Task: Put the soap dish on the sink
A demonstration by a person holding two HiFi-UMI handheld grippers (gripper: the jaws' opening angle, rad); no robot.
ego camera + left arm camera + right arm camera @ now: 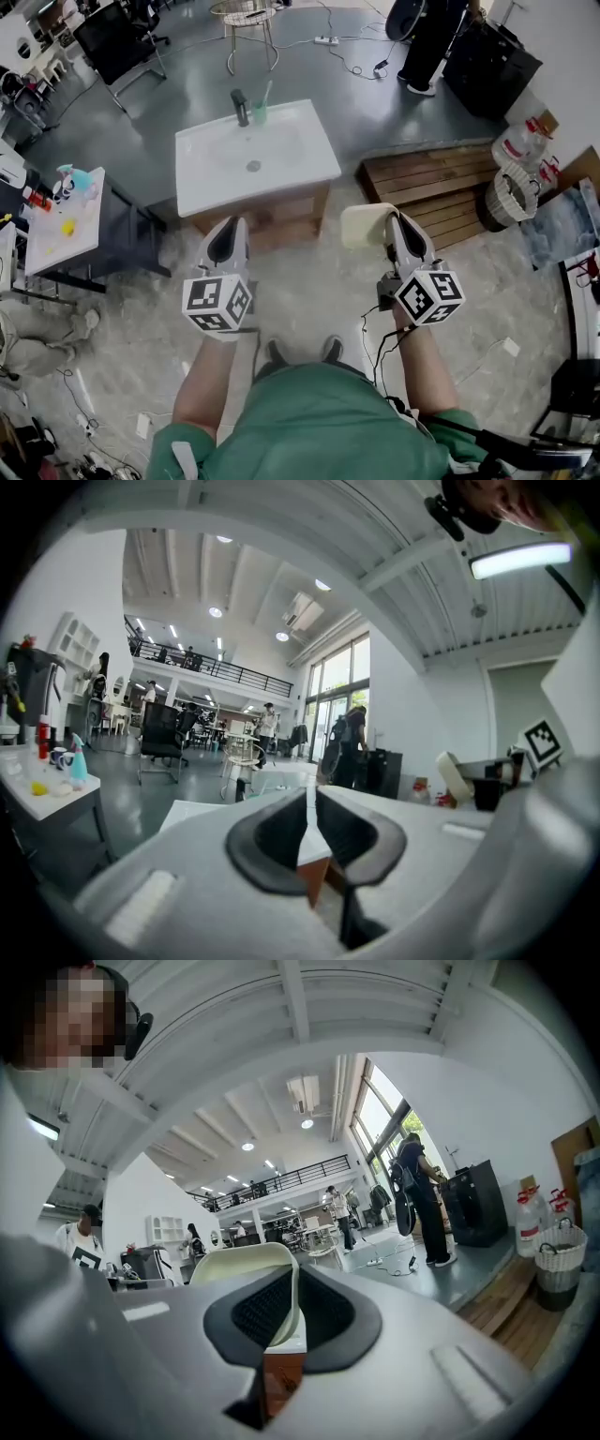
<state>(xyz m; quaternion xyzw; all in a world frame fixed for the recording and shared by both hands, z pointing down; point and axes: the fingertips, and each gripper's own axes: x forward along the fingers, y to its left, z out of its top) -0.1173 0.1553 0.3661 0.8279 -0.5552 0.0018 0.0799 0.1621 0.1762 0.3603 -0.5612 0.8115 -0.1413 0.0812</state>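
From your head view, the soap dish (364,225) was off the sink (281,178), held in the air by your right gripper (394,221) above the floor, near the front right corner of the wooden cabinet (295,211) under the basin. That view showed the cream dish reaching sideways from the fingers toward your left gripper (229,223), its long axis lying roughly crosswise. It could not show the grip itself. Your right gripper view did: the fingers (323,1312) were closed on one thin edge of the soap dish (246,1262), whose body curved up and off to the left of the right gripper (292,1314). Your left gripper view showed the left gripper (308,808) with its fingers (272,841) shut together and nothing between them. Only the head view showed the faucet (240,106) and green cup (260,112) at the sink's far edge.
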